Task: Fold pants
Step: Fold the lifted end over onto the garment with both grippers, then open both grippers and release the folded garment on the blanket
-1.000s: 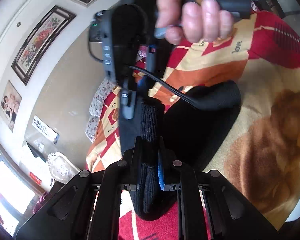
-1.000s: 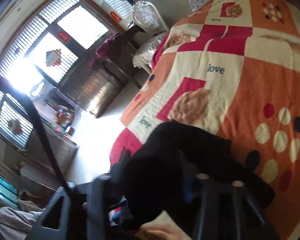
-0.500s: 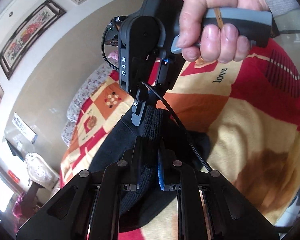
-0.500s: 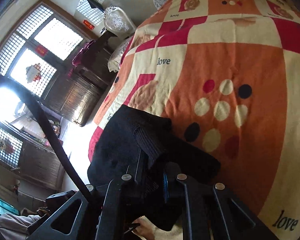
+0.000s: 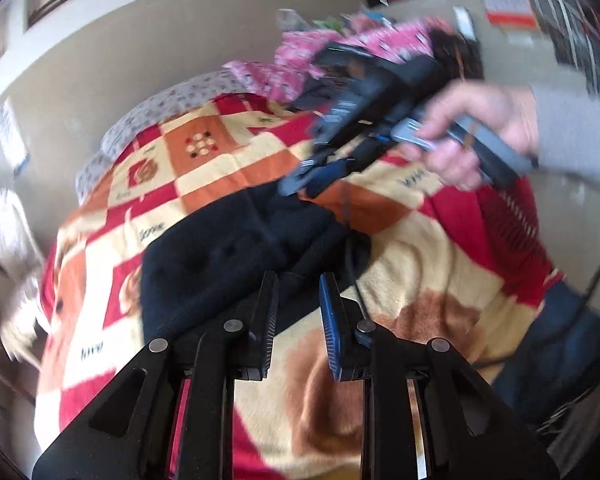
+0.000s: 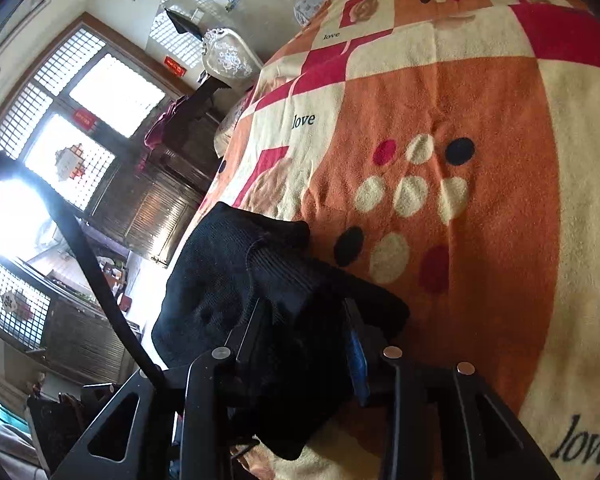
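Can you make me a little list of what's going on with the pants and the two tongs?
pants: black pants bunched on the blanket
left tongs: left tongs open, nothing between them, pants just beyond the tips
right tongs: right tongs open, pants cloth lying between them
right hand: right hand on the handle, blurred
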`<state>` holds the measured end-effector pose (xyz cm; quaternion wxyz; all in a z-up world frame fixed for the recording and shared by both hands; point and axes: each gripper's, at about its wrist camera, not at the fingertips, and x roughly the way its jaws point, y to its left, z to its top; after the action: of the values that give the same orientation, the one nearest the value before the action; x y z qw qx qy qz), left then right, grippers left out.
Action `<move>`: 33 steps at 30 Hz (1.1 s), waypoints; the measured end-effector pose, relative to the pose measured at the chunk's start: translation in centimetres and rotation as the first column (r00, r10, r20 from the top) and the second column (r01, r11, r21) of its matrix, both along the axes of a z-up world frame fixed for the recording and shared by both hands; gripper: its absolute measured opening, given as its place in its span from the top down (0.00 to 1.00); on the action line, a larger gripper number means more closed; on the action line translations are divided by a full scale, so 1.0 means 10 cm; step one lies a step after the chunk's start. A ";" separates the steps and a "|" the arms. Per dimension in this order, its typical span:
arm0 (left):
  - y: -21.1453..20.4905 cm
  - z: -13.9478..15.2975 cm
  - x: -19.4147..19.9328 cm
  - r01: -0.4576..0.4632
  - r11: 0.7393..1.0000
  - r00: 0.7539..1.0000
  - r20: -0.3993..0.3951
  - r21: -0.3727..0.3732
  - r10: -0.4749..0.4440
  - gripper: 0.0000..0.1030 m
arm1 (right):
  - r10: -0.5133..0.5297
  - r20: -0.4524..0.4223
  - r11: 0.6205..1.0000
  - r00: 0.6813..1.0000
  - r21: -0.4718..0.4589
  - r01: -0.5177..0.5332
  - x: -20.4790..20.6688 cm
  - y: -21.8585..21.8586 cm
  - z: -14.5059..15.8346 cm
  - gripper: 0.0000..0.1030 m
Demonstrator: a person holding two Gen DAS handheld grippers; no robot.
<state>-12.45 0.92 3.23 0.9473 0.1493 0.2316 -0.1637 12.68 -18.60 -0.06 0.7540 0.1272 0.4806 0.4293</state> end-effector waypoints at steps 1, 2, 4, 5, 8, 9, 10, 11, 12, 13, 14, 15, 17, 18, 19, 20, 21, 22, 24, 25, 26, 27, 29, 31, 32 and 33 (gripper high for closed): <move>0.16 0.09 -0.01 -0.039 0.997 0.999 -0.005 -0.062 0.038 0.80 | -0.005 0.048 1.000 0.999 -0.002 0.005 -0.06 -0.04 0.12 0.68; 0.29 0.14 -0.02 -0.084 0.991 0.996 -0.007 -0.103 0.084 0.80 | -0.006 0.103 1.000 0.995 -0.018 0.008 -0.13 -0.06 0.23 0.68; 0.53 0.20 -0.01 -0.169 0.972 0.985 -0.007 -0.163 0.170 0.80 | 0.039 0.298 0.995 0.954 -0.104 -0.008 -0.38 0.02 0.50 0.68; 0.62 0.18 0.02 -0.209 0.962 0.978 -0.014 -0.176 0.210 0.80 | 0.096 0.385 0.988 0.918 -0.146 -0.042 -0.54 0.09 0.60 0.67; 0.78 0.06 0.22 -0.260 0.941 0.965 -0.084 -0.215 0.247 0.80 | 0.331 0.554 0.937 0.764 -0.289 -0.196 -1.03 0.48 0.75 0.63; 0.79 -0.04 0.27 -0.260 0.937 0.964 -0.111 -0.232 0.240 0.80 | 0.393 0.579 0.912 0.715 -0.344 -0.222 -1.15 0.63 0.74 0.63; 0.83 -0.12 0.33 -0.264 0.935 0.962 -0.135 -0.239 0.237 0.80 | 0.436 0.583 0.892 0.685 -0.381 -0.243 -1.21 0.75 0.69 0.63; 0.81 -0.19 0.39 -0.264 0.936 0.960 -0.158 -0.234 0.232 0.80 | 0.470 0.575 0.874 0.669 -0.408 -0.263 -1.23 0.84 0.62 0.62; 0.78 -0.28 0.43 -0.271 0.938 0.955 -0.184 -0.216 0.233 0.80 | 0.498 0.560 0.857 0.662 -0.435 -0.276 -1.22 0.92 0.54 0.60; 0.76 -0.39 0.45 -0.279 0.939 0.948 -0.213 -0.203 0.236 0.80 | 0.527 0.535 0.837 0.661 -0.461 -0.294 -1.17 0.99 0.42 0.54; 0.75 -0.48 0.49 -0.285 0.937 0.942 -0.238 -0.204 0.235 0.80 | 0.556 0.506 0.816 0.659 -0.483 -0.318 -1.12 1.02 0.29 0.49; 0.75 -0.54 0.52 -0.293 0.933 0.941 -0.233 -0.208 0.243 0.79 | 0.583 0.473 0.790 0.661 -0.518 -0.328 -1.04 1.05 0.13 0.49; 0.72 -0.60 0.52 -0.286 0.936 0.948 -0.205 -0.206 0.245 0.79 | 0.597 0.438 0.771 0.673 -0.545 -0.330 -0.89 1.00 -0.12 0.47; 0.73 -0.62 0.55 -0.289 0.933 0.946 -0.210 -0.215 0.245 0.79 | 0.578 0.450 0.795 0.681 -0.498 -0.346 -0.83 0.93 -0.16 0.46; 0.75 -0.63 0.58 -0.290 0.927 0.946 -0.220 -0.236 0.240 0.79 | 0.560 0.427 0.809 0.710 -0.468 -0.356 -0.74 0.89 -0.18 0.45; 0.79 -0.64 0.61 -0.287 0.921 0.946 -0.229 -0.264 0.230 0.79 | 0.545 0.414 0.819 0.729 -0.447 -0.359 -0.69 0.87 -0.19 0.45; 0.84 -0.64 0.64 -0.283 0.914 0.946 -0.242 -0.292 0.215 0.79 | 0.547 0.415 0.818 0.727 -0.449 -0.359 -0.68 0.88 -0.19 0.45; 0.89 -0.61 0.67 -0.280 0.907 0.945 -0.259 -0.314 0.202 0.79 | 0.552 0.421 0.815 0.720 -0.456 -0.358 -0.71 0.89 -0.17 0.45; 0.96 -0.46 0.69 -0.261 0.900 0.949 -0.265 -0.349 0.172 0.79 | 0.547 0.421 0.819 0.724 -0.447 -0.359 -0.72 0.87 -0.13 0.45; 0.99 -0.34 0.67 -0.250 0.899 0.956 -0.238 -0.360 0.170 0.79 | 0.550 0.419 0.817 0.723 -0.450 -0.361 -0.74 0.86 -0.08 0.45; 1.03 -0.22 0.67 -0.241 0.897 0.963 -0.203 -0.371 0.176 0.79 | 0.553 0.421 0.814 0.719 -0.455 -0.360 -0.77 0.85 -0.01 0.45; 1.06 -0.11 0.71 -0.235 0.895 0.967 -0.182 -0.379 0.177 0.79 | 0.544 0.436 0.821 0.717 -0.453 -0.347 -0.79 0.83 0.07 0.45; 1.08 0.05 0.93 -0.225 0.898 0.970 -0.177 -0.377 0.168 0.75 | 0.514 0.482 0.845 0.710 -0.426 -0.323 -0.80 0.80 0.23 0.45; 1.04 0.08 1.28 -0.230 0.907 0.957 -0.249 -0.354 0.145 0.74 | 0.492 0.502 0.860 0.711 -0.409 -0.306 -0.75 0.81 0.31 0.45; 1.01 0.04 1.46 -0.242 0.905 0.946 -0.291 -0.349 0.140 0.74 | 0.491 0.497 0.859 0.716 -0.413 -0.303 -0.70 0.84 0.30 0.45; 0.99 -0.03 1.63 -0.248 0.904 0.932 -0.341 -0.347 0.125 0.74 | 0.501 0.485 0.851 0.717 -0.425 -0.307 -0.66 0.89 0.26 0.45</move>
<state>3.89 10.83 2.94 0.9210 -0.0901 0.3543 -0.1347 6.13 -9.73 2.55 0.7598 -0.2410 0.3056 0.5208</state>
